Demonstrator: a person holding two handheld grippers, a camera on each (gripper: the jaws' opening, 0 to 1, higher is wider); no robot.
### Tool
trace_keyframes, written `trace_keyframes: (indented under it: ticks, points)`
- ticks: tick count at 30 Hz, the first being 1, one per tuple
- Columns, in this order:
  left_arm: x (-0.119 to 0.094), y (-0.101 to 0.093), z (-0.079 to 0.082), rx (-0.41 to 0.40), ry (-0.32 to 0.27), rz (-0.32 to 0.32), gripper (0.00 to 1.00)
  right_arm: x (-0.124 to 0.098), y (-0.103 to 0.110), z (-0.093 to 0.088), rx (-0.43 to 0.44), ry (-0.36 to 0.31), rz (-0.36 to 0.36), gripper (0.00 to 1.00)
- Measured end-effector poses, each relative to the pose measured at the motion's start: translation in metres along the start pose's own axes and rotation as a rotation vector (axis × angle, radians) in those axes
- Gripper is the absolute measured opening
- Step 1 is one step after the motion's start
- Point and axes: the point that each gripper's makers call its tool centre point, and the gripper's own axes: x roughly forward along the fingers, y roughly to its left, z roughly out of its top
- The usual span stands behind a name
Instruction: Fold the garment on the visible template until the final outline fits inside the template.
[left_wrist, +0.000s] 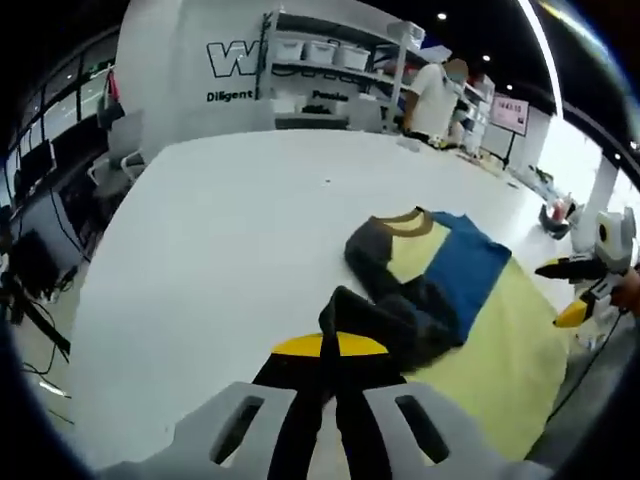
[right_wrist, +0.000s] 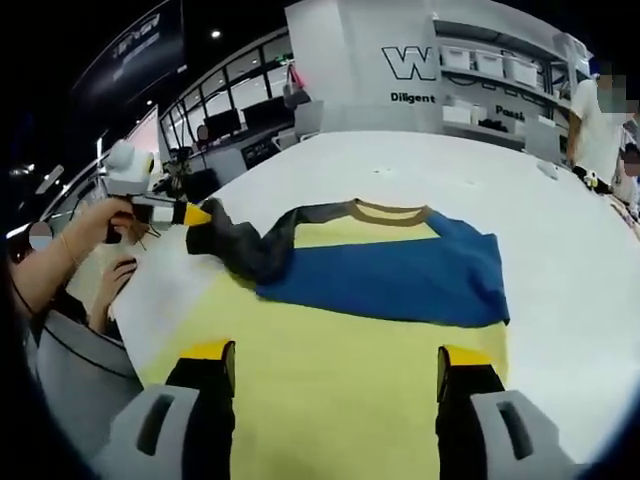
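Left gripper view puts my left gripper (left_wrist: 330, 385) at the bottom centre of the frame, its yellow-tipped black jaws clenched on the dark grey sleeve (left_wrist: 375, 325) of the garment, which bunches up right at the jaw tips. From there I see the yellow, blue and grey long-sleeved shirt (left_wrist: 450, 275) stretching toward the right of the frame on the white table (left_wrist: 230, 220), its tan-edged collar (left_wrist: 405, 220) at middle right and the blue band just right of that. Its pale yellow body runs to the lower right edge. At the far right of this frame my right gripper (left_wrist: 575, 290) comes in, held apart from the cloth.

Right gripper view shows the right gripper (right_wrist: 335, 365) with jaws spread wide at the bottom of the frame, released and holding nothing, with the yellow body of the shirt lying between and beyond them. The blue band crosses the centre of the frame and the collar sits above it. At middle left I see the left gripper pinching the dark sleeve, lifted off the table, with a person's hand (right_wrist: 95, 225) behind it. White shelving with bins (right_wrist: 500, 85) stands at the upper right, and I cannot make out a template outline on the table
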Motion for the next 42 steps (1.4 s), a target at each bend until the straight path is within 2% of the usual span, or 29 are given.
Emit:
trace_keyframes:
  ticks: [2,4,7,8,10,12,14,15,16,18,22,28,31,36,38,42]
  points:
    - [-0.005,0.006,-0.001,-0.023,0.006,0.015,0.00,0.001,0.001,0.000,-0.002,0.003,0.004,0.81]
    - [-0.014,0.016,-0.008,-0.036,0.049,0.054,0.00,0.002,0.002,0.000,-0.006,0.007,0.007,0.81]
    - [-0.024,0.023,-0.010,-0.034,0.065,0.090,0.00,0.002,0.003,0.001,-0.009,0.007,0.011,0.81]
    - [-0.028,0.028,-0.013,-0.044,0.087,0.105,0.00,0.003,0.003,0.001,-0.009,0.006,0.012,0.81]
    - [-0.033,0.031,-0.011,-0.046,0.079,0.122,0.00,0.003,0.004,0.001,-0.011,0.007,0.013,0.81]
    - [-0.046,0.046,-0.013,-0.046,0.102,0.191,0.00,0.003,0.005,0.000,-0.014,0.010,0.016,0.81]
    - [-0.051,0.054,-0.014,-0.031,0.114,0.231,0.00,0.003,0.006,0.000,-0.017,0.013,0.018,0.81]
    - [-0.057,0.063,-0.016,-0.043,0.138,0.271,0.00,0.004,0.007,-0.001,-0.018,0.014,0.020,0.81]
    - [-0.059,0.067,-0.015,-0.034,0.134,0.284,0.00,0.004,0.008,-0.001,-0.019,0.015,0.022,0.82]
    - [-0.069,0.082,-0.013,-0.038,0.139,0.364,0.00,0.004,0.009,-0.001,-0.022,0.019,0.025,0.82]
    - [-0.084,0.101,-0.013,-0.006,0.169,0.471,0.00,0.004,0.010,-0.001,-0.027,0.022,0.027,0.82]
    - [-0.091,0.110,-0.008,0.000,0.170,0.502,0.01,0.006,0.012,-0.002,-0.029,0.026,0.034,0.82]
    - [-0.089,0.105,-0.003,-0.007,0.150,0.486,0.02,0.006,0.013,-0.003,-0.030,0.027,0.036,0.82]
    - [-0.083,0.096,0.009,0.035,0.149,0.479,0.02,0.007,0.014,-0.003,-0.026,0.024,0.042,0.82]
    - [-0.079,0.086,0.018,0.013,0.130,0.450,0.02,0.006,0.014,-0.002,-0.027,0.023,0.043,0.82]
    - [-0.073,0.071,0.029,0.027,0.129,0.420,0.02,0.006,0.014,-0.003,-0.025,0.023,0.043,0.83]
